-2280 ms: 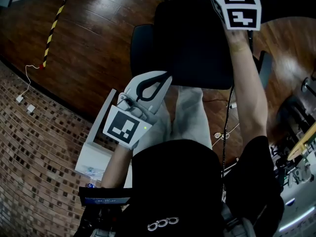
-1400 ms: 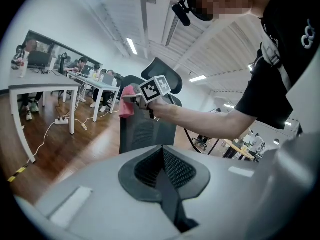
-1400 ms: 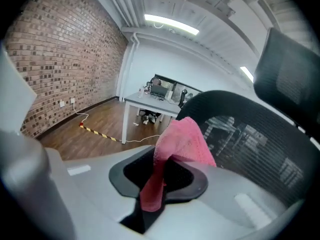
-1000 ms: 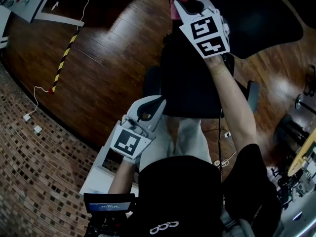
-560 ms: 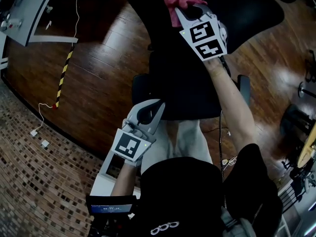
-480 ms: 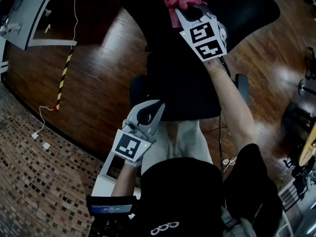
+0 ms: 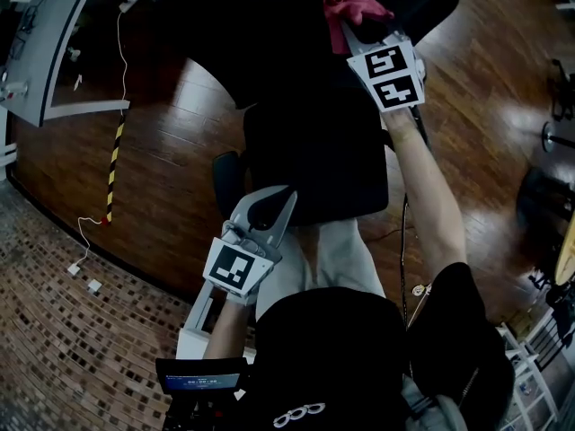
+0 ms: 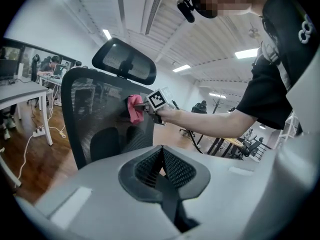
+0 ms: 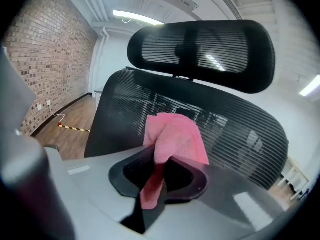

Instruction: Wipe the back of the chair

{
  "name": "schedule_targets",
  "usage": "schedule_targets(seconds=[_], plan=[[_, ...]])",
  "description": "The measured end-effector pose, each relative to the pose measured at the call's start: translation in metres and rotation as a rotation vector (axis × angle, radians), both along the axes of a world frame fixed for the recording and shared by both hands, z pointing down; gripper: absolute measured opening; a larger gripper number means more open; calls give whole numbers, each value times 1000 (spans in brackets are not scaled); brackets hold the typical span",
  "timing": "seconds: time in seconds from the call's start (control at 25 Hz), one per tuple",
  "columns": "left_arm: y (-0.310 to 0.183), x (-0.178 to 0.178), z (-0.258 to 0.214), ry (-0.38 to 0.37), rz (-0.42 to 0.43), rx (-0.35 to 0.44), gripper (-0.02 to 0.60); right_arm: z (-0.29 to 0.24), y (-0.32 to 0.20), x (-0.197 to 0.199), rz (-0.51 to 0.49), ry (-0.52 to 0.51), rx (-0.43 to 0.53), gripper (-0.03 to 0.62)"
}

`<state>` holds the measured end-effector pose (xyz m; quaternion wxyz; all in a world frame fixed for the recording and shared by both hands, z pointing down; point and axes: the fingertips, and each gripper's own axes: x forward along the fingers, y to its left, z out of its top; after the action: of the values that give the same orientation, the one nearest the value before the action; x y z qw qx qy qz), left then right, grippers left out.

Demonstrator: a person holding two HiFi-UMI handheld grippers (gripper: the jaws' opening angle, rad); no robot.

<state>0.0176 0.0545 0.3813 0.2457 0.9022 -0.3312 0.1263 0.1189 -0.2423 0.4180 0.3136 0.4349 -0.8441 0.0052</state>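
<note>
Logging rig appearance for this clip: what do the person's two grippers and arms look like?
Both the left gripper and right gripper have pale grey, wedge-shaped bodies with dark ribbed pads. Each carries a white cube printed with black square markers. The person wears a black short-sleeved shirt; forearms are bare.

We stand on a dark brown wooden plank floor (image 7: 162,151) crossed by a yellow-and-black striped tape strip (image 7: 114,164). A red-brown brick wall (image 9: 45,59) runs along one side. A pale white desk (image 8: 22,91) stands by the floor's edge. Long white ceiling lamps (image 9: 135,18) glow overhead.
</note>
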Motion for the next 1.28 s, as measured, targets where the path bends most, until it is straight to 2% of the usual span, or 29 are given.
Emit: schedule_targets(seconds=[0.36, 0.56, 0.84, 1.08, 1.28], plan=[[-2, 43, 0, -3, 67, 17, -9, 10, 0, 111, 162, 19, -22, 54], [0, 60, 2, -5, 101, 1, -9, 18, 1, 148, 221, 26, -39, 54], [5, 70, -5, -7, 123, 25, -9, -18, -9, 152, 216, 27, 9, 54], [-3, 63, -21, 0, 108, 68, -9, -61, -32, 152, 222, 47, 51, 54], [-1, 50, -34, 12, 80, 68, -9, -75, -36, 126, 192, 71, 44, 54]])
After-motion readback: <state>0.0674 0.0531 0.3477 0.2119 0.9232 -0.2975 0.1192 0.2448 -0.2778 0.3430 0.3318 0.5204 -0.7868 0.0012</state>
